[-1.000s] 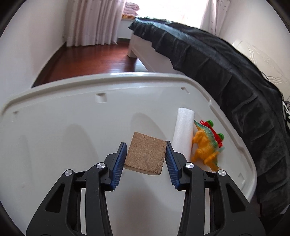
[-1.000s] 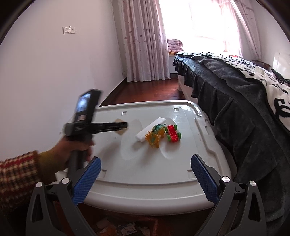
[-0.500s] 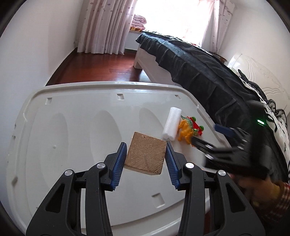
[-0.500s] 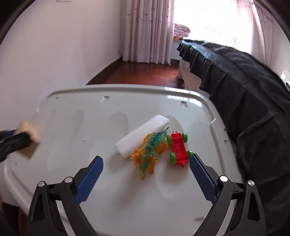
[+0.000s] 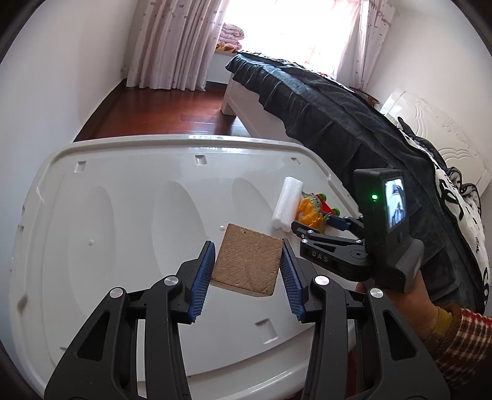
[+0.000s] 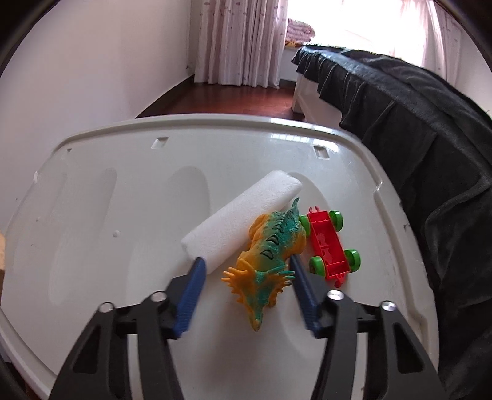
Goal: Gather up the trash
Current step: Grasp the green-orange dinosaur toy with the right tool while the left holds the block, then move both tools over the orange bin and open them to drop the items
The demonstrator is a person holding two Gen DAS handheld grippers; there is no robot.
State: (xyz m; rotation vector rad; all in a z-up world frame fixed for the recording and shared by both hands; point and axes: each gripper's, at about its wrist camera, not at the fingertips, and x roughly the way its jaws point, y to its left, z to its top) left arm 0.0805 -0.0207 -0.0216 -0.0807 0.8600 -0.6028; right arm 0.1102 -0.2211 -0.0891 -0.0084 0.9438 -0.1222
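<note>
Foam roll (image 6: 241, 223) lies on white tabletop (image 6: 123, 215), touching toy dinosaur (image 6: 270, 255). Right tongs (image 6: 246, 264) spread apart around both, gripping nothing. Left tongs (image 5: 247, 252) clenched on wood block (image 5: 248, 260).

Blown-out window (image 5: 295, 27) backlight, fisheye edges

toy car (image 5: 326, 209): mostly hidden behind dinosaur (image 5: 310, 212), left wrist view
wooden block (image 6: 1, 250): cut off at 9 o'clock edge, right wrist view
</note>
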